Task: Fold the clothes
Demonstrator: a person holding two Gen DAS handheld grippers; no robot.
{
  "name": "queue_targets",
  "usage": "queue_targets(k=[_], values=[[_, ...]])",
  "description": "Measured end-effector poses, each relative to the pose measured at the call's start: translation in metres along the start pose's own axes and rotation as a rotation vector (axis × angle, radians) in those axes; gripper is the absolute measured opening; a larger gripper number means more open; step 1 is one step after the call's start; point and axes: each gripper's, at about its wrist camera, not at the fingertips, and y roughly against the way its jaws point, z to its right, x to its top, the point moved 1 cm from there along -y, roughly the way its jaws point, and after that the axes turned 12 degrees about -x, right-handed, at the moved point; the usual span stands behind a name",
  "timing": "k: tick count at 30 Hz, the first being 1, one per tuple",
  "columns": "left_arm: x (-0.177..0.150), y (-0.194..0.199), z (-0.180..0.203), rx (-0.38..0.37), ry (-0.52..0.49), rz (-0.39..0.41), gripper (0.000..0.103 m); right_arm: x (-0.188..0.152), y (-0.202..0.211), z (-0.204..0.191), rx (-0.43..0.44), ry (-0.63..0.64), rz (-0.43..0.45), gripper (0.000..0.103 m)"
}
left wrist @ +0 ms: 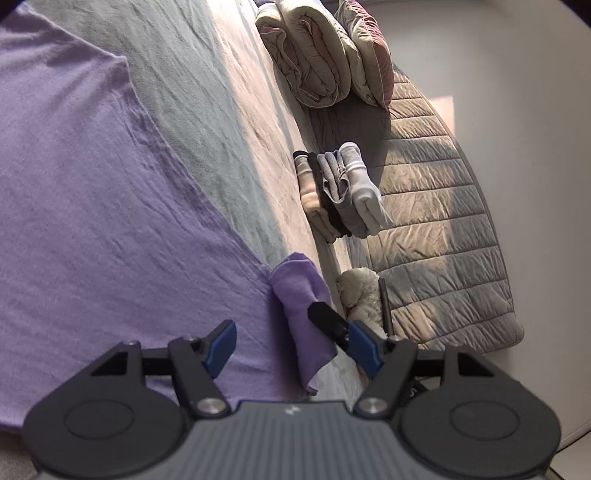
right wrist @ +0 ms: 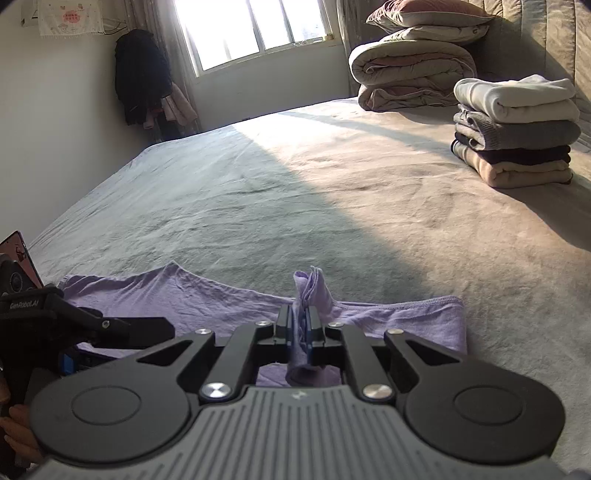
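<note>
Lavender T-shirt [right wrist: 155, 291] lies spread flat on the grey bed sheet [right wrist: 258, 192]. Right gripper [right wrist: 306, 325] is pinched on a bunched fold of the shirt's fabric. Left gripper [left wrist: 291, 343] is spread, pads clamping nothing. Stack of folded clothes [right wrist: 517, 133] sits well apart near the headboard.

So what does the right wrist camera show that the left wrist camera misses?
Only the right view shows the window, the dark clothes hanging in the corner, and the right claw shut on a bunch of the purple garment. Only the left view shows a white plush toy and its own open left claw. Both show the purple garment, the folded stack and the rolled quilt.
</note>
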Motion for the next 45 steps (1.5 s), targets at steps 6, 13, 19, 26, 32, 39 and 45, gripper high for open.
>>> queue_targets(k=[6, 13, 19, 26, 32, 39, 45], values=[[0.002, 0.004, -0.001, 0.003, 0.015, 0.04, 0.067, -0.008, -0.006, -0.033, 0.1, -0.019, -0.046, 0.009], [0.006, 0.014, 0.006, 0.129, -0.043, 0.106, 0.038, -0.013, -0.004, -0.052, 0.185, -0.051, -0.092, 0.009], [0.01, 0.031, 0.017, 0.249, -0.148, 0.173, 0.007, -0.014, -0.009, -0.073, 0.243, -0.073, -0.108, 0.01], [0.038, 0.074, 0.032, 0.376, -0.309, 0.207, 0.005, -0.006, -0.029, -0.11, 0.351, -0.168, -0.121, 0.01], [0.056, 0.126, 0.035, 0.513, -0.428, 0.236, 0.005, -0.003, -0.055, -0.17, 0.419, -0.181, -0.145, 0.01], [0.074, 0.184, 0.027, 0.607, -0.462, 0.35, 0.004, -0.005, -0.078, -0.235, 0.464, -0.197, -0.149, 0.011], [0.088, 0.212, 0.018, 0.639, -0.435, 0.427, 0.004, -0.007, -0.101, -0.268, 0.493, -0.253, -0.175, 0.011]])
